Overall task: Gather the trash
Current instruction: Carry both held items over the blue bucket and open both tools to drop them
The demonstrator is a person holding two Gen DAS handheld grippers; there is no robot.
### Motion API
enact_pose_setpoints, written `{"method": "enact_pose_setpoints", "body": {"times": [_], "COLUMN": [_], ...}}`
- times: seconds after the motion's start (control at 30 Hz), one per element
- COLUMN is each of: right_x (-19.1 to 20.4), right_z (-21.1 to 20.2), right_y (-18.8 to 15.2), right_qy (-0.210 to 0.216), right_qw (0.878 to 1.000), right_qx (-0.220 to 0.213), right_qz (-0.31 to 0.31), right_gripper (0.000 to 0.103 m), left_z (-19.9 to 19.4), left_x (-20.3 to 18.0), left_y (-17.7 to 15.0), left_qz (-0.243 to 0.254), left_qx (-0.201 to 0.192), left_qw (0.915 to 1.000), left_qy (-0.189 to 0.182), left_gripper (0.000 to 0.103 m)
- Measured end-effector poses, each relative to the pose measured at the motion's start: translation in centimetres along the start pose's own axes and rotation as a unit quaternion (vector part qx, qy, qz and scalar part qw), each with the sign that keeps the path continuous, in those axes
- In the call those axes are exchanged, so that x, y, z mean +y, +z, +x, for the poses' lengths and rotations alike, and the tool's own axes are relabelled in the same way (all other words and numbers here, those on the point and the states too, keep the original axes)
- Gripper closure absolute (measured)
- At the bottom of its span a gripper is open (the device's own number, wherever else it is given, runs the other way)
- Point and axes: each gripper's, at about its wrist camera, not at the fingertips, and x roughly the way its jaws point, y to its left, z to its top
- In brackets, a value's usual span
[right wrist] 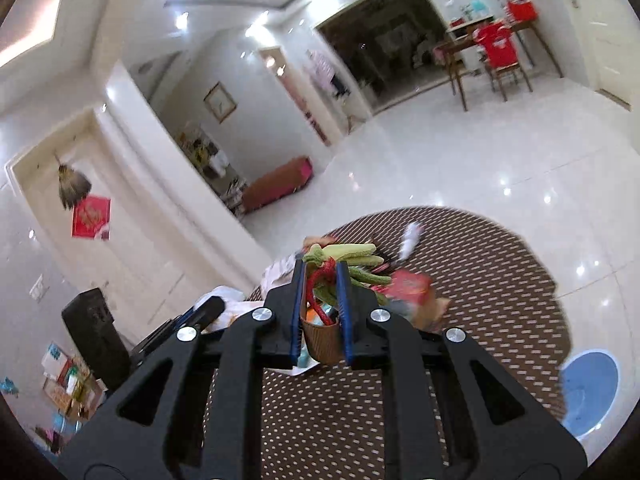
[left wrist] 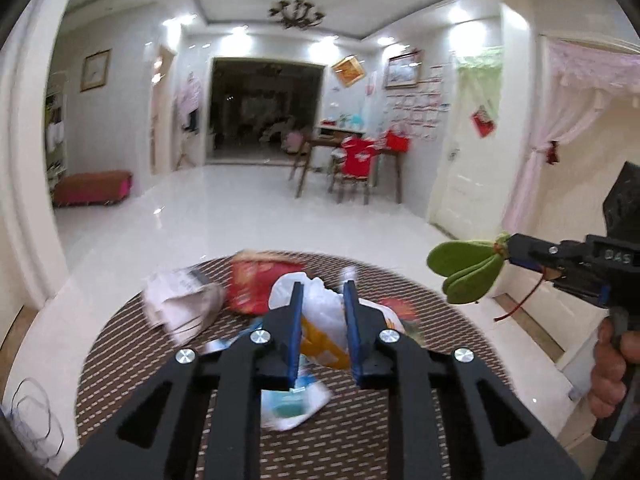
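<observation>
While the left gripper (left wrist: 321, 292) pinches a white plastic bag (left wrist: 324, 308), the right gripper (right wrist: 320, 270) is clamped tight on a green leafy sprig (right wrist: 352, 258).

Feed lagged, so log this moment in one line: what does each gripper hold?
left gripper: shut on white wrapper | right gripper: shut on green leafy sprig | round table: red packet, crumpled paper
</observation>
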Motion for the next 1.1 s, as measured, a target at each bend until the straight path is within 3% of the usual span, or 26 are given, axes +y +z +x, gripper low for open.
{"method": "enact_pose_setpoints", "body": {"times": [0.2, 0.37, 0.5, 0.6, 0.7, 0.83, 0.9, 0.93, 0.97, 1.0, 1.03, 1.1], "right_x": [-5.6, -14.1, -22.2, -27.1, -31.4, -36.5, -38.5, -39.3, -39.8, -40.4, -41.0, -41.0], "right_z": [-6.3, -10.5, -11.6, -11.4, -10.9, -9.6, -9.3, -9.2, -9.2, -9.3, -9.4, -10.2], "right_y": [-0.1, -2.6, -6.3, -8.3, -10.1, -12.0, -12.2, -12.2, -11.8, -12.2, -11.8, -12.0], "right_qy": [-0.061, -0.151, -0.210, -0.229, -0.238, -0.241, -0.243, -0.242, -0.241, -0.239, -0.239, -0.239], "right_qw": [0.996, 0.981, 0.959, 0.945, 0.933, 0.920, 0.914, 0.911, 0.909, 0.907, 0.905, 0.903], "right_qx": [-0.047, -0.057, -0.036, -0.016, 0.001, 0.023, 0.030, 0.032, 0.031, 0.027, 0.027, 0.025], "right_qz": [0.036, 0.112, 0.186, 0.231, 0.269, 0.308, 0.323, 0.331, 0.338, 0.346, 0.351, 0.356], "right_gripper": [0.088, 0.088, 0.088, 0.088, 0.088, 0.084, 0.079, 0.060, 0.045, 0.034, 0.034, 0.033], "left_z": [2.4, 7.9, 13.0, 16.3, 20.2, 24.4, 26.1, 27.1, 27.9, 27.4, 28.0, 27.9], "left_x": [-8.7, -18.5, -26.6, -31.1, -35.5, -39.2, -40.8, -41.5, -41.8, -41.9, -41.5, -41.0], "left_y": [0.9, -0.4, -3.0, -5.0, -7.7, -10.9, -12.1, -12.7, -13.1, -13.2, -13.3, -13.0], "left_qz": [0.050, 0.114, 0.186, 0.223, 0.268, 0.312, 0.325, 0.330, 0.328, 0.325, 0.320, 0.312], "left_qx": [0.008, 0.067, 0.132, 0.185, 0.241, 0.293, 0.314, 0.330, 0.339, 0.340, 0.340, 0.334], "left_qw": [0.9952, 0.9791, 0.9559, 0.9357, 0.9110, 0.8856, 0.8758, 0.8696, 0.8677, 0.8684, 0.8712, 0.8762], "left_qy": [-0.083, -0.154, -0.184, -0.202, -0.200, -0.179, -0.168, -0.162, -0.157, -0.157, -0.152, -0.153], "left_gripper": [0.085, 0.084, 0.084, 0.084, 0.084, 0.082, 0.076, 0.065, 0.050, 0.041, 0.025, 0.022]}}
